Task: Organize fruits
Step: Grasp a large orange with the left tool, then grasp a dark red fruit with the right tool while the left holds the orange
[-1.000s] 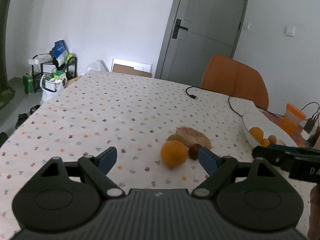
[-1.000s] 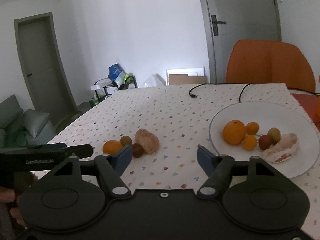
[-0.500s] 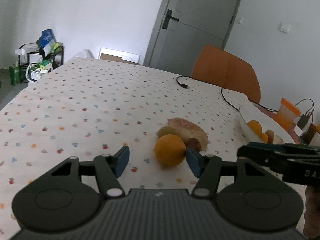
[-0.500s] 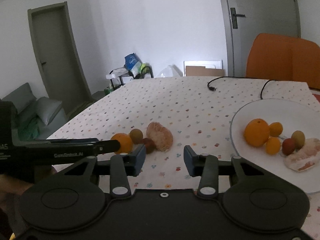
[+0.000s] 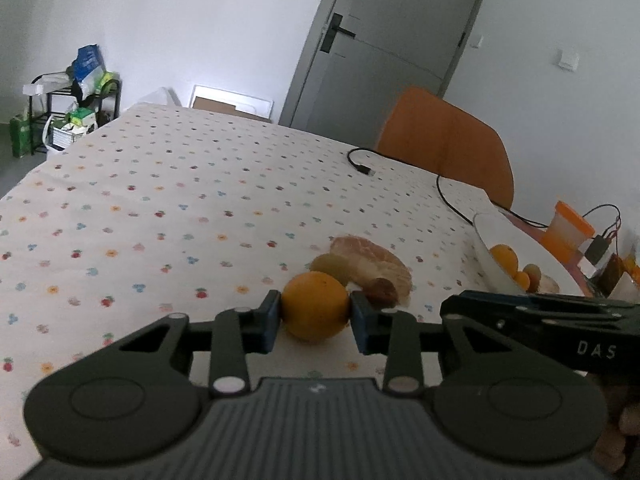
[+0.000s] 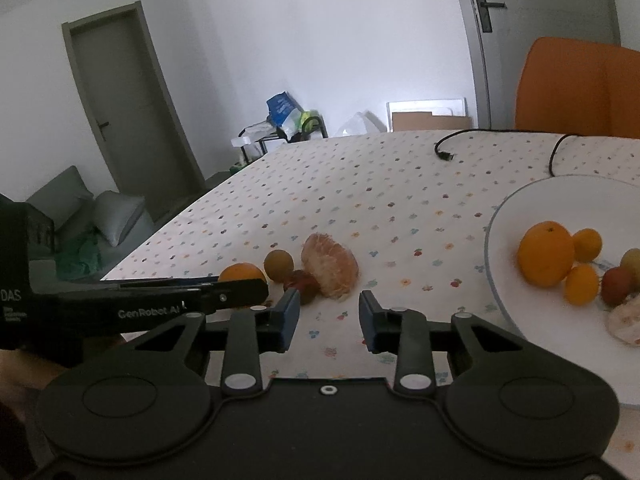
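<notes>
Left gripper [image 5: 314, 320] closing on orange [image 5: 314, 310] (round; no long axis).

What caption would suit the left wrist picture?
Left gripper closing around an orange on a dotted tablecloth, other fruit just behind.

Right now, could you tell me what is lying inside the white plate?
The white plate holds a large orange, two small oranges, a reddish fruit, a greenish one and a peeled citrus piece, partly cut off by the picture's edge.

White walls, grey door [image 5: 384, 52], orange chair [image 5: 448, 140] — dim, cluttered rack [image 5: 76, 108].
</notes>
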A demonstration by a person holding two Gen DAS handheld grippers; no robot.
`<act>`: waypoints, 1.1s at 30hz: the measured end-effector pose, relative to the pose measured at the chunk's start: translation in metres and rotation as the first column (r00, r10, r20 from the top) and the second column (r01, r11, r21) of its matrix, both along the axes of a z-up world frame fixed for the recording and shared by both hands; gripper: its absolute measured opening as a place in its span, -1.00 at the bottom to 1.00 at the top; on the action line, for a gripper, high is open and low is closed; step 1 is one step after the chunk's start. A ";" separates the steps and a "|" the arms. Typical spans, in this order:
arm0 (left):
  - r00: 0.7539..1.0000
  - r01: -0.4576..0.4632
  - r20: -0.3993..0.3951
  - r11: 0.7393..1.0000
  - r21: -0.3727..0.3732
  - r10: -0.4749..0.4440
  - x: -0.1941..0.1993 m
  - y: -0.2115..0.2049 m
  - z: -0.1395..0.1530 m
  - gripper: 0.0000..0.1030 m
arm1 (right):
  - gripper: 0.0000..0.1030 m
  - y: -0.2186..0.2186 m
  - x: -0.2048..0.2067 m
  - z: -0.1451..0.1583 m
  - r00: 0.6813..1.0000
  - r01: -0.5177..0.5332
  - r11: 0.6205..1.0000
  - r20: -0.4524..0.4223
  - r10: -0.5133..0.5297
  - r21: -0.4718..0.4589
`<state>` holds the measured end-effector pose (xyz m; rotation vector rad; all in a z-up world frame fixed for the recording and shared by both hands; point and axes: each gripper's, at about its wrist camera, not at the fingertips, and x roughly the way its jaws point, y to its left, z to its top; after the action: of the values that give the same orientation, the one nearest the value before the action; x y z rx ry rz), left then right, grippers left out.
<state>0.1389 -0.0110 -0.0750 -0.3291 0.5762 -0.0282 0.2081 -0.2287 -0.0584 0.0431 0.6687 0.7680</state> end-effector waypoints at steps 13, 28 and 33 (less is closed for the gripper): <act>0.997 -0.082 0.017 0.996 0.032 0.082 -0.014 0.025 0.006 -0.32 | -0.36 0.030 0.005 -0.003 0.998 -0.063 0.998 -0.002 0.063 -0.021; 0.994 -0.105 0.023 0.994 0.031 0.105 -0.023 0.032 0.005 -0.32 | -0.60 0.059 0.008 -0.015 0.999 -0.038 0.992 0.028 0.042 -0.122; 0.995 -0.101 0.026 0.994 0.029 0.100 -0.025 0.029 0.005 -0.32 | -0.67 0.052 0.005 -0.010 0.999 -0.017 0.994 0.033 0.020 -0.106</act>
<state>0.1142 0.0176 -0.0702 -0.3272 0.5351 0.0737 0.2133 -0.1766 -0.0687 -0.0728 0.6775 0.7485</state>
